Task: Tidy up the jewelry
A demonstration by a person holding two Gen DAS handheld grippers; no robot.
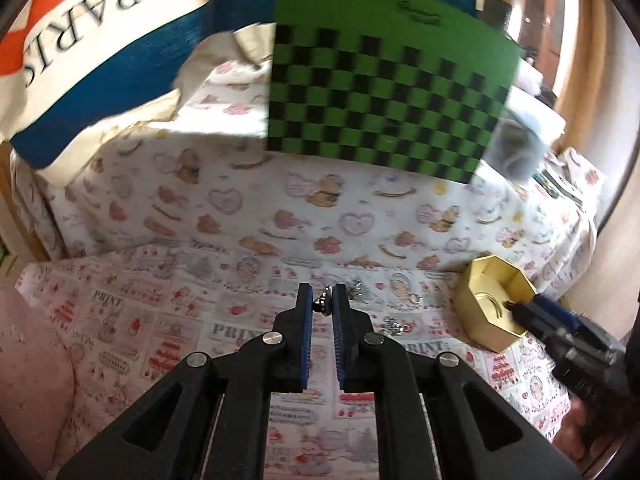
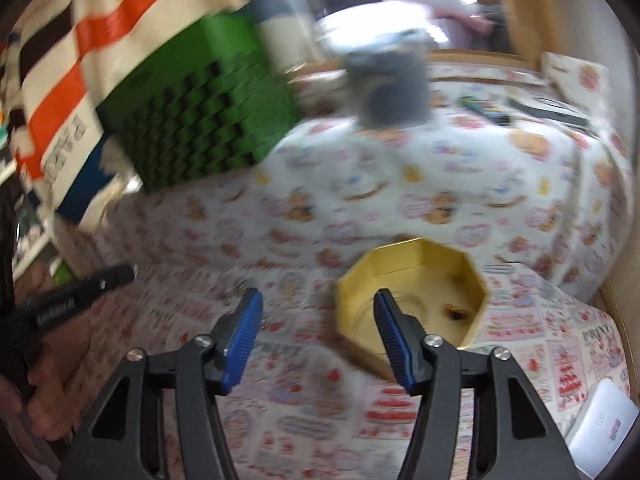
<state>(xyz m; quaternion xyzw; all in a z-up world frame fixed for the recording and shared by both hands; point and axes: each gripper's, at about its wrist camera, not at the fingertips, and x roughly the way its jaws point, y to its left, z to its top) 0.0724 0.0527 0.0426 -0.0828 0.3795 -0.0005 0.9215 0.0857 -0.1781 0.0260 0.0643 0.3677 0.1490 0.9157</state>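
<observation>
My left gripper (image 1: 322, 292) hangs over the printed cloth (image 1: 160, 320), its blue pads nearly together and pinching a small silver jewelry piece (image 1: 323, 303) at their tips. A gold octagonal box (image 1: 480, 320) stands open to the right. My right gripper (image 1: 528, 306) reaches over its rim. In the right wrist view the right gripper (image 2: 318, 308) is open with nothing between its pads. Its right finger overlaps the near wall of the gold box (image 2: 400, 258), where a small dark item (image 2: 456, 313) lies on the floor. The left gripper (image 2: 120, 273) shows at the left edge, held by a hand.
More loose silver pieces (image 1: 394, 326) and a small ring (image 1: 416, 299) lie on the cloth near the box. Behind stand a green-and-black checkered board (image 1: 380, 92), a "PARIS" bag (image 1: 100, 40) and a clear lidded container (image 2: 384, 84). A white box (image 2: 600, 428) sits at the near right.
</observation>
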